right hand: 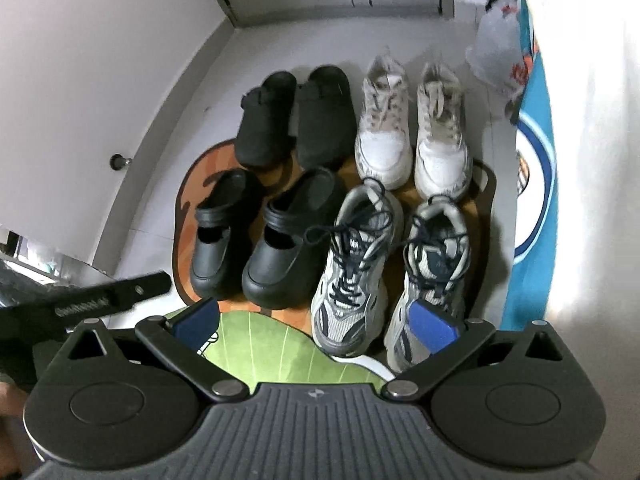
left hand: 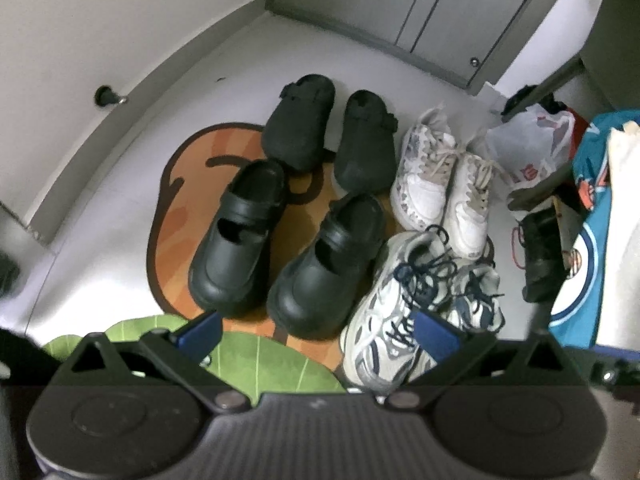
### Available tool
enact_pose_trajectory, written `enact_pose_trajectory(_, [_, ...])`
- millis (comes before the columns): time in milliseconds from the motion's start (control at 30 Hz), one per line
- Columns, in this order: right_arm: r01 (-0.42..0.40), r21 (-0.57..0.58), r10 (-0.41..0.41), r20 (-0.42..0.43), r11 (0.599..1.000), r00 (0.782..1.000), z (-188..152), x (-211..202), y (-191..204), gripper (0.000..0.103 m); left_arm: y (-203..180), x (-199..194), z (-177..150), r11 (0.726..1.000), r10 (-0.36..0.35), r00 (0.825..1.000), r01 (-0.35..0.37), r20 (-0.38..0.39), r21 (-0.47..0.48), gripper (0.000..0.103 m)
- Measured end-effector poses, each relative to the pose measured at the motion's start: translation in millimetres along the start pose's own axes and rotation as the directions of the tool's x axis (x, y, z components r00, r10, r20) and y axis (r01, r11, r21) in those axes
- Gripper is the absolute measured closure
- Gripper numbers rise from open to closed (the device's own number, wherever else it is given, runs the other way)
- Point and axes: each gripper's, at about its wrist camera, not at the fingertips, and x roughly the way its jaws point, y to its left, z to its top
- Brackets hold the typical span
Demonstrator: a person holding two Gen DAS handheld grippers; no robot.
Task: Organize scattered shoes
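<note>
Four pairs of shoes stand in two rows on an orange mat. At the back are black felt clogs and white sneakers. In front are glossy black strap shoes and grey sneakers with navy laces. In the left wrist view the same pairs show: clogs, white sneakers, strap shoes, grey sneakers. My left gripper is open above the mat's near edge, holding nothing. My right gripper is open too, its right fingertip over the toe of the right grey sneaker.
A green leaf-shaped mat lies nearest me. Grey cabinet doors stand behind the shoes, a white wall with a door stopper at left. A plastic bag, a blue and white cloth and a dark shoe crowd the right side.
</note>
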Motion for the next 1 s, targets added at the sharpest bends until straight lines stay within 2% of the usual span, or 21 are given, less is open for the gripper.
enact_pose_trajectory(67, [0.016, -0.011, -0.016, 0.0, 1.0, 1.0, 0.7, 10.0, -3.1, 0.0, 6.4, 4.1, 6.5, 0.999, -0.035, 0.999, 0.035, -0.001, -0.005, 0.0])
enact_pose_trajectory(233, [0.087, -0.093, -0.079, 0.087, 0.992, 0.993, 3.6, 26.3, -3.5, 0.0, 4.9, 12.1, 11.5, 0.997, -0.031, 0.998, 0.028, 0.051, 0.068, 0.0])
enact_pose_trajectory(300, [0.11, -0.115, -0.095, 0.128, 0.987, 0.987, 4.2, 40.2, -6.4, 0.0, 1.3, 25.3, 15.4, 0.993, -0.028, 0.999, 0.024, 0.038, 0.119, 0.001])
enact_pose_trajectory(333, [0.123, -0.124, -0.106, 0.138, 0.985, 0.985, 4.5, 47.9, -8.8, 0.0, 1.1, 31.9, 18.0, 0.992, -0.022, 0.999, 0.019, 0.026, 0.123, 0.001])
enact_pose_trajectory(467, [0.201, -0.159, -0.179, 0.145, 0.967, 0.973, 7.0, 76.0, -19.1, 0.0, 4.8, 36.6, 35.6, 0.993, -0.09, 0.994, 0.086, 0.055, 0.084, 0.001])
enact_pose_trajectory(600, [0.154, -0.034, -0.15, 0.108, 0.987, 0.983, 16.2, 92.5, -45.5, 0.002, 7.3, 43.4, 59.4, 0.986, -0.148, 0.984, 0.139, 0.099, 0.086, 0.001])
enact_pose_trajectory(667, [0.14, 0.033, -0.143, 0.089, 0.99, 0.986, 22.6, 100.0, -55.6, 0.012, 9.6, 50.0, 69.7, 0.981, -0.184, 0.977, 0.176, 0.106, 0.084, 0.001])
enact_pose_trajectory(767, [0.153, 0.106, -0.162, 0.084, 0.983, 0.983, 35.0, 113.4, -63.0, 0.018, 13.2, 63.8, 86.0, 0.968, -0.241, 0.964, 0.231, 0.114, 0.098, 0.001])
enact_pose_trajectory(833, [0.167, 0.142, -0.18, 0.088, 0.976, 0.98, 44.7, 124.1, -65.6, 0.018, 14.8, 76.3, 96.9, 0.962, -0.266, 0.958, 0.258, 0.106, 0.088, 0.001])
enact_pose_trajectory(933, [0.18, 0.185, -0.197, 0.08, 0.966, 0.977, 55.1, 139.7, -69.4, 0.018, 5.9, 86.4, 106.4, 0.962, -0.26, 0.959, 0.248, 0.112, 0.112, 0.004])
enact_pose_trajectory(1000, [0.184, 0.226, -0.197, 0.037, 0.957, 0.98, 69.0, 162.3, -75.5, 0.018, -6.5, 91.6, 115.3, 0.958, -0.263, 0.956, 0.243, 0.128, 0.15, 0.004])
